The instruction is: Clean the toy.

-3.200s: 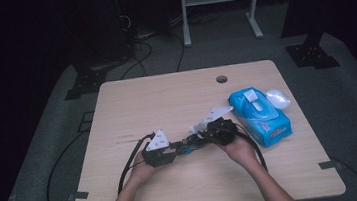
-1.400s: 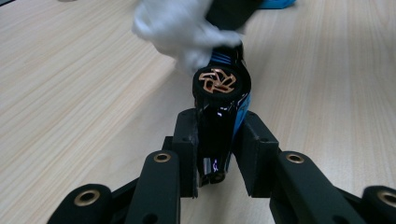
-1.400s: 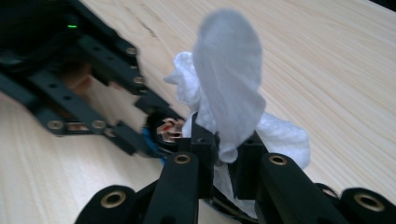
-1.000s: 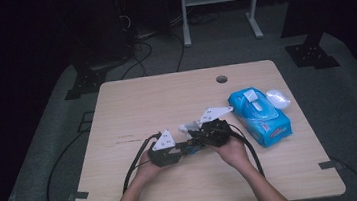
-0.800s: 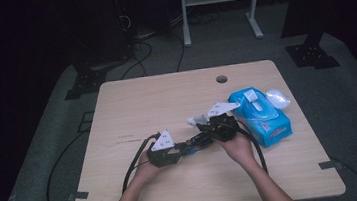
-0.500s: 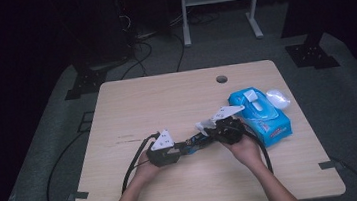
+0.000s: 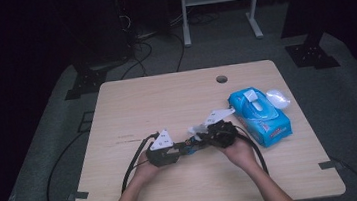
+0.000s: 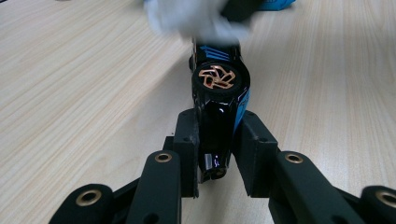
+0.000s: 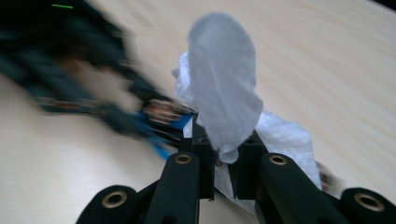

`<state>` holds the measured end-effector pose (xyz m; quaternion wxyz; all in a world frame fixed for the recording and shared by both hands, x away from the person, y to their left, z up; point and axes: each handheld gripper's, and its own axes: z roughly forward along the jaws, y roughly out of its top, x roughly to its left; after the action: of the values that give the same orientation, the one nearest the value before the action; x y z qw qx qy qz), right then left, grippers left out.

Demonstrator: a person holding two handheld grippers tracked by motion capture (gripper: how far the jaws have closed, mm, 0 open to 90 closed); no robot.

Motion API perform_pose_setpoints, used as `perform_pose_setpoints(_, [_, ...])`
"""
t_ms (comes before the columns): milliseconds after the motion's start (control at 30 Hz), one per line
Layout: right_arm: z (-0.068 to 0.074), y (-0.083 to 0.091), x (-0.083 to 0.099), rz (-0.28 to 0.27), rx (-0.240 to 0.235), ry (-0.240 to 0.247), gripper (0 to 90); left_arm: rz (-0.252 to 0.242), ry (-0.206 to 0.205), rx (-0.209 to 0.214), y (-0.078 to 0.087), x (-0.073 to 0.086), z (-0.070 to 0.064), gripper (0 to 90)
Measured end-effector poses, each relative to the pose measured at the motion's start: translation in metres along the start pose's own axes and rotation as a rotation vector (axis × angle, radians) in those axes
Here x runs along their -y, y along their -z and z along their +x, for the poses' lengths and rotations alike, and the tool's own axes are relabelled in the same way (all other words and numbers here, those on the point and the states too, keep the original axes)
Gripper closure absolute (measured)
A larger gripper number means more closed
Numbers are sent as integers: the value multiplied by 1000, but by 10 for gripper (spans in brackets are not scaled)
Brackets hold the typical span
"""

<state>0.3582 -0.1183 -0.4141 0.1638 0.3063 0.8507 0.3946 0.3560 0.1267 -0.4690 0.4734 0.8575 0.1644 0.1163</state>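
Your left gripper [image 8: 215,154] clamps the black toy car [image 8: 218,93]; your right gripper [image 9: 222,156] pinches a white wipe [image 9: 226,102] against its far end

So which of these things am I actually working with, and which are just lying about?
In use:
- toy car, clamped in left gripper
- white wipe, clamped in right gripper

Lying about:
- blue wipes pack
- crumpled white wipe beside it

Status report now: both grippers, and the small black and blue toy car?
Left gripper shut on black and blue toy car. Right gripper shut on white wipe, against the car. Nothing in the way.
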Motion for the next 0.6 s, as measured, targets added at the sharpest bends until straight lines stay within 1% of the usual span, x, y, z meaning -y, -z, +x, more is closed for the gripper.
perform_pose_setpoints(33, [-18, 7, 7, 1, 54, -49, 816, -1, 0, 1, 0, 0, 0, 714])
perform_pose_setpoints(67, [-18, 7, 7, 1, 54, -49, 816, -1, 0, 1, 0, 0, 0, 714])
perform_pose_setpoints(133, [-32, 14, 14, -4, 86, -125, 816, 4, -6, 1, 0, 0, 0, 714])
perform_pose_setpoints(167, [-38, 18, 20, -16, 82, -165, 816, 0, -6, 2, 0, 0, 0, 714])
perform_pose_setpoints(233, [-36, 18, 21, -21, 78, -166, 816, 0, -6, 3, 0, 0, 1, 714])
perform_pose_setpoints(300, [-29, 18, 20, -21, 65, -119, 816, -1, -4, 2, 0, 0, 2, 712])
perform_pose_setpoints(333, [-27, 19, 19, -11, 75, -100, 816, -1, -4, 2, -1, 0, 1, 711])
perform_pose_setpoints(367, [-27, 19, 19, -10, 78, -92, 816, 1, -3, -1, 0, 0, 1, 711])
perform_pose_setpoints(400, [-30, 20, 21, -12, 78, -107, 816, 1, -3, -2, 0, 0, 1, 711])
perform_pose_setpoints(467, [-36, 21, 24, -20, 78, -153, 816, -1, 0, 1, -1, 0, 1, 710])
perform_pose_setpoints(500, [-35, 21, 24, -19, 82, -155, 816, -2, 7, 1, -1, 0, 1, 704])
perform_pose_setpoints(533, [-31, 20, 22, -15, 95, -135, 817, -2, 17, -2, -1, 0, 2, 704])
perform_pose_setpoints(600, [-26, 18, 20, -5, 103, -101, 817, -5, 52, -3, 1, 1, 5, 689])
